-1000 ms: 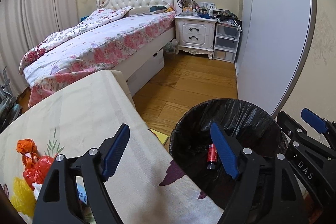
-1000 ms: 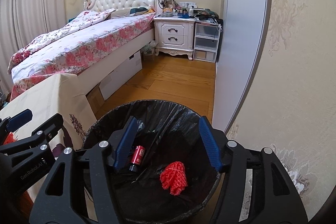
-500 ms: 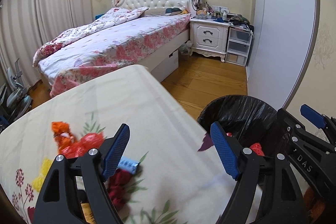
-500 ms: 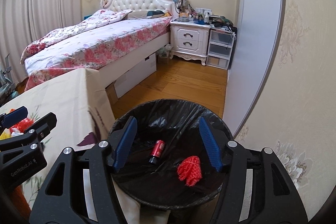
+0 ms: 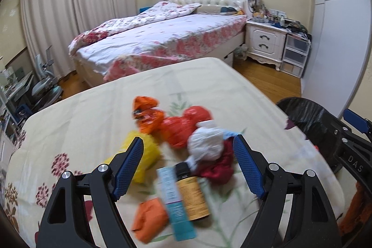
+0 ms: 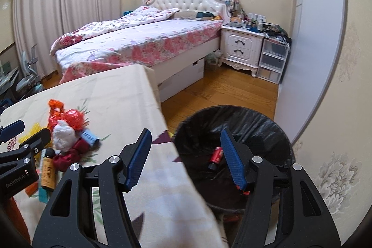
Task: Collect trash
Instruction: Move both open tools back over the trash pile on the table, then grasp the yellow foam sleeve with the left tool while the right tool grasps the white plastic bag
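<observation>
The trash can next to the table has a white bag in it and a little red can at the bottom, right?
Not quite: the bag lining the trash can is black, not white, as the right wrist view shows. The rest holds: the can stands next to the table, and a little red can lies at the bottom.

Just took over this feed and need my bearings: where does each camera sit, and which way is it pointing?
Left wrist: on the left claw, open, aimed down at the crumpled white plastic bag in the trash pile on the cream floral tablecloth; right claw at the right edge.
Right wrist: on the right claw, open, straddling the table edge and black-lined round trash bin; left claw at the left edge.
Shared: pile, bin, bed.
</observation>
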{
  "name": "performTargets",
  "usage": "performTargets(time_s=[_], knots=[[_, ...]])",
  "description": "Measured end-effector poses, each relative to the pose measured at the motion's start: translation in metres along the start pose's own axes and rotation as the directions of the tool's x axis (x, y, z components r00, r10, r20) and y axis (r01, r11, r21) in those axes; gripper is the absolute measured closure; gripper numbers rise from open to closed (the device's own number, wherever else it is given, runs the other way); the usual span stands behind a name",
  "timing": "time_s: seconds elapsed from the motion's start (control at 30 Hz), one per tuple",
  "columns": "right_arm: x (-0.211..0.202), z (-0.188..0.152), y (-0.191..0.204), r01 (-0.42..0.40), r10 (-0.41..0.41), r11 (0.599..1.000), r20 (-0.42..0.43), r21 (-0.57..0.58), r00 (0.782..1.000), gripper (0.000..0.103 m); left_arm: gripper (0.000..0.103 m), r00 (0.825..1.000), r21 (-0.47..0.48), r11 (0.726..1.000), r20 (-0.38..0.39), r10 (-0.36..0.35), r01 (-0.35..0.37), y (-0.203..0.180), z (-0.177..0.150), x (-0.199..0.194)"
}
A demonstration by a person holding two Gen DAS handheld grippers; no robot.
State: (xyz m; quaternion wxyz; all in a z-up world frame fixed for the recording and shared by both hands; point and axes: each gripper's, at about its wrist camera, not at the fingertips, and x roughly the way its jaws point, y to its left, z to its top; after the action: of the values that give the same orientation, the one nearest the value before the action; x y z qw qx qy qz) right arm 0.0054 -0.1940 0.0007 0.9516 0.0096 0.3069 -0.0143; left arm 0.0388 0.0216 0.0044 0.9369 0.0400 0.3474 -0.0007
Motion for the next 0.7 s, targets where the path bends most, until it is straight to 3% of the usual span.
performTargets(time_s=[0.27,0.5,0.63,0.7], knots=[[0.000,0.000,0.042,-0.070,0.069,0.996,-0.012,-0.059,0.998,0.043,0.026,0.995,-0.079,0.993,-0.049,0.083,-0.087,0.057,-0.009,0.015],[0.006,0.002,0.071,-0.109,0.107,0.989,-0.029,-0.099,0.994,0.043,0.027,0.995,-0.067,0.996,-0.090,0.051,-0.057,0.071,-0.017,0.032],[0.008,0.002,0.082,-0.126,0.122,0.986,-0.037,-0.113,0.992,0.043,0.044,0.993,-0.036,0.999,-0.112,0.028,-0.032,0.067,-0.020,0.039],[0.008,0.002,0.087,-0.133,0.129,0.984,-0.041,-0.122,0.991,0.043,0.046,0.993,-0.034,0.999,-0.115,0.018,-0.022,0.068,-0.023,0.041]])
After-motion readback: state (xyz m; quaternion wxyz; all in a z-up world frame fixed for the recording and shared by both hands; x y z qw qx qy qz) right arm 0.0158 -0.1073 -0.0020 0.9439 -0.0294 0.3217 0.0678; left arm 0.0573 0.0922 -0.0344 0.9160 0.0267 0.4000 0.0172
